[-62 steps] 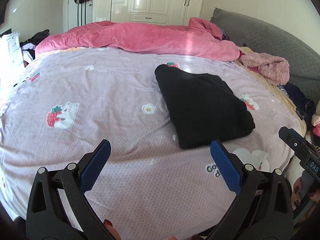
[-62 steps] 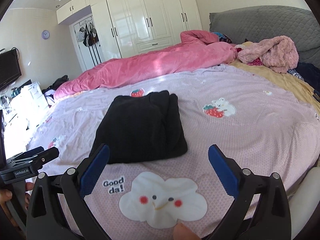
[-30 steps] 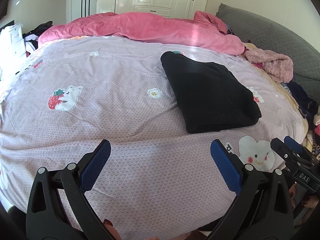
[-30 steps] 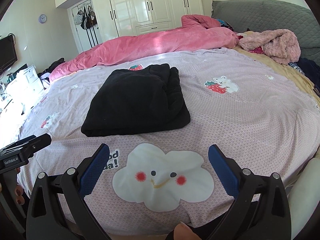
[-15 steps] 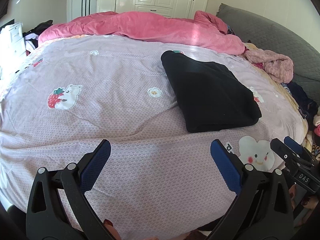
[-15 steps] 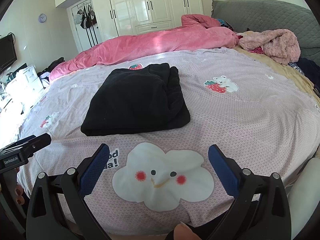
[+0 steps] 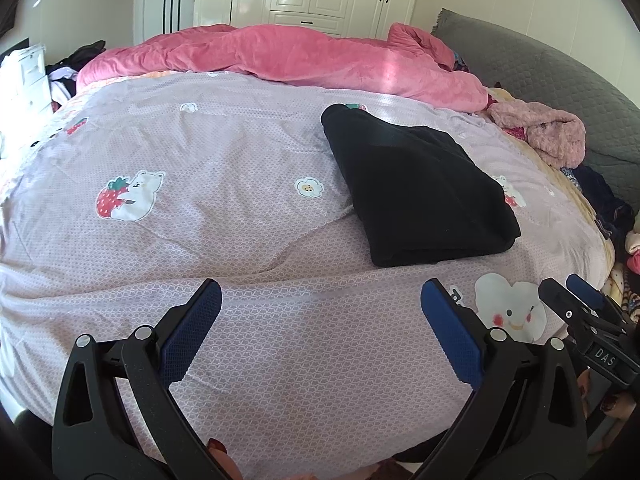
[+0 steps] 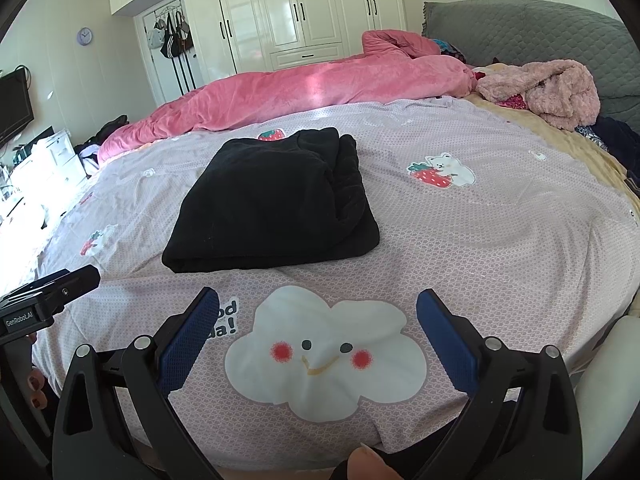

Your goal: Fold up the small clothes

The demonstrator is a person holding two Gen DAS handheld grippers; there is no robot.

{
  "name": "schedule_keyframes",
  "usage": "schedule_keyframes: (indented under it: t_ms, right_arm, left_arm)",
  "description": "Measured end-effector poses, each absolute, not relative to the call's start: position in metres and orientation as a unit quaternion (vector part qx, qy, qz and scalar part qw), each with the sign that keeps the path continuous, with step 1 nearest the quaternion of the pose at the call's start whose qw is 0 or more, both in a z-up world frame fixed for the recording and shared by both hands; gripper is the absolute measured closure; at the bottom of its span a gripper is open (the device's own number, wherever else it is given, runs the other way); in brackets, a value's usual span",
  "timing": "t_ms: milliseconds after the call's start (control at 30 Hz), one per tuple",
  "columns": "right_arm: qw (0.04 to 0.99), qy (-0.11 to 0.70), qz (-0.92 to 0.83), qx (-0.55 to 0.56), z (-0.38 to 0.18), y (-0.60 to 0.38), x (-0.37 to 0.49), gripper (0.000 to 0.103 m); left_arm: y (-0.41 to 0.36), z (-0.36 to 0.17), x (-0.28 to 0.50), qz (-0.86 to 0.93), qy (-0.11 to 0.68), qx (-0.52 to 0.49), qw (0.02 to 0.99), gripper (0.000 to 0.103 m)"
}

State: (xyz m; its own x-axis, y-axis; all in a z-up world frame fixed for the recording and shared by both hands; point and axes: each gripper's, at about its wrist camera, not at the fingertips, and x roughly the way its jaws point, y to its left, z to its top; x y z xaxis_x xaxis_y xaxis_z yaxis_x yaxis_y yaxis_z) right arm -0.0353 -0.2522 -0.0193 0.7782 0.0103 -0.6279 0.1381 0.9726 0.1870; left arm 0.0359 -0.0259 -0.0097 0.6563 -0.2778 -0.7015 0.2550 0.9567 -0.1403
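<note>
Black garment (image 8: 276,200): one item, folded into a thick rectangular stack, lying flat on the bed (image 8: 500,240), on the lilac printed sheet (image 7: 224,208). Its stacked fold edges show along the side nearer the grey headboard (image 8: 520,28). From my left wrist view it sits ahead and to the right (image 7: 416,188); from my right wrist view, ahead and slightly left.

Left hand-held gripper (image 7: 320,324): released, blue pads (image 7: 192,332) spread wide, nothing between them, held over bare sheet near the bed's front edge, well apart from the garment.

Right hand-held gripper (image 8: 318,326): likewise released and empty, poised over a white cloud print (image 8: 324,354), near the garment's front edge but not touching it.

Other items I log: pink duvet (image 8: 320,84) bunched along the far side of the bed; fluffy pink garment (image 8: 548,88) by the headboard; white wardrobe (image 8: 304,12); wall clock (image 8: 84,35).
</note>
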Motion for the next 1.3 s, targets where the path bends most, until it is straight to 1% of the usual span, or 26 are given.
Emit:
schedule_keyframes:
  t_ms: [1300]
  right_arm:
    - [0.936,0.332,-0.042,0.111,-0.0195,-0.2550,-0.0390,0.004]
  left_arm:
    - [-0.0250,-0.0098,0.0347,-0.148,0.390,-0.015,0.909,0.009]
